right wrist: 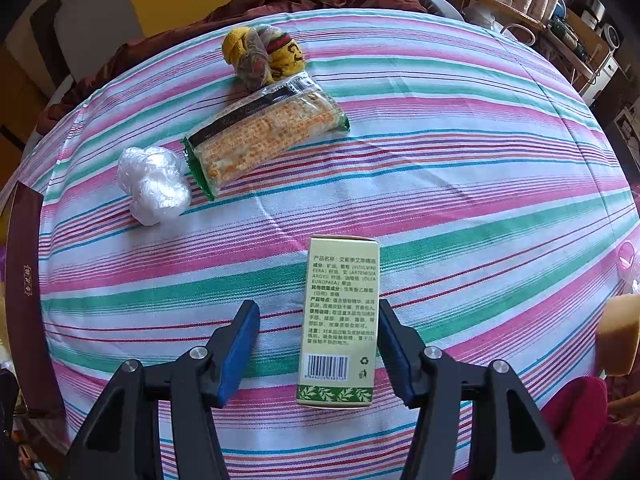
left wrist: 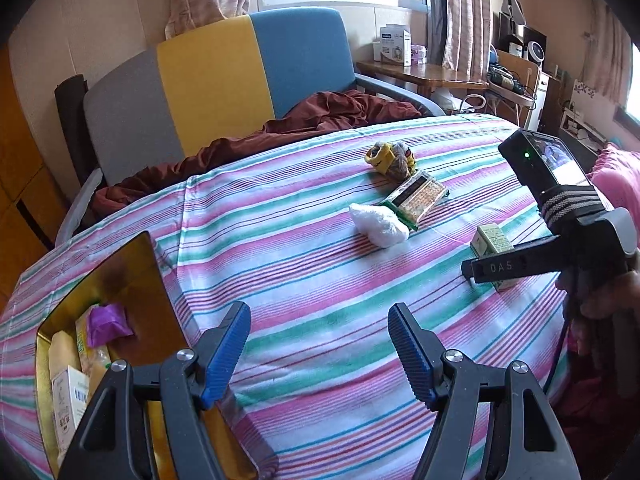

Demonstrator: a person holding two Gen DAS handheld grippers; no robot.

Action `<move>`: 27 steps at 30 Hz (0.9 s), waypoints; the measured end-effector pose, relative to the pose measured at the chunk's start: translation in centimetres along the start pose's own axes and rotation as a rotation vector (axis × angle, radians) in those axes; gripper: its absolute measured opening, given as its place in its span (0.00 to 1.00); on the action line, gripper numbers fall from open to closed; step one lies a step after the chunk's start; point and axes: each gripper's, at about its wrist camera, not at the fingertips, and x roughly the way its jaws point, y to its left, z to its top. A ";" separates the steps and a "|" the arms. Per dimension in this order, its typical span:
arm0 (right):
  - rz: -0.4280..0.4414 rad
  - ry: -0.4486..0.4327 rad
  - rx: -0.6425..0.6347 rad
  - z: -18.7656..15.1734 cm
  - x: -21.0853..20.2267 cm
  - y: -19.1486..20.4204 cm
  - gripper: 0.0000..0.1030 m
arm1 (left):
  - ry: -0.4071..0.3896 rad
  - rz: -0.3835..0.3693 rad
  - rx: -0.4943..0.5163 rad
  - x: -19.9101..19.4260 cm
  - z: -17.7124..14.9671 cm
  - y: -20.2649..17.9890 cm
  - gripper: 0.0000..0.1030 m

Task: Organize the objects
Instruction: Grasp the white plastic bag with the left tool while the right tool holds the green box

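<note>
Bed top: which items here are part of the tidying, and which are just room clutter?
Part of the job:
- green carton, between the right gripper's open jaws
- cracker packet
- white plastic bag
- yellow cloth bundle
- gold box, already holding items
- left gripper, empty

Just lying about:
- brown blanket
- sofa
- side table
</note>
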 end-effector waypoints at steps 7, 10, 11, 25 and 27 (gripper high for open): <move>0.008 0.002 0.011 -0.8 -0.5 -0.2 0.57 | 0.045 -0.028 -0.002 2.7 1.9 -0.8 0.70; 0.021 0.003 0.027 -1.1 -0.8 -0.5 0.57 | 0.081 -0.039 -0.034 4.5 2.9 -0.6 0.70; 0.028 0.003 0.035 -1.2 -0.9 -0.7 0.57 | 0.098 -0.048 -0.057 5.2 3.3 -0.4 0.70; 0.050 0.010 0.055 -1.4 -1.5 -1.3 0.57 | 0.145 -0.089 -0.177 11.6 7.4 -0.9 0.70; 0.052 0.010 0.056 -1.6 -1.6 -1.4 0.57 | 0.149 -0.089 -0.163 12.8 7.6 -1.8 0.70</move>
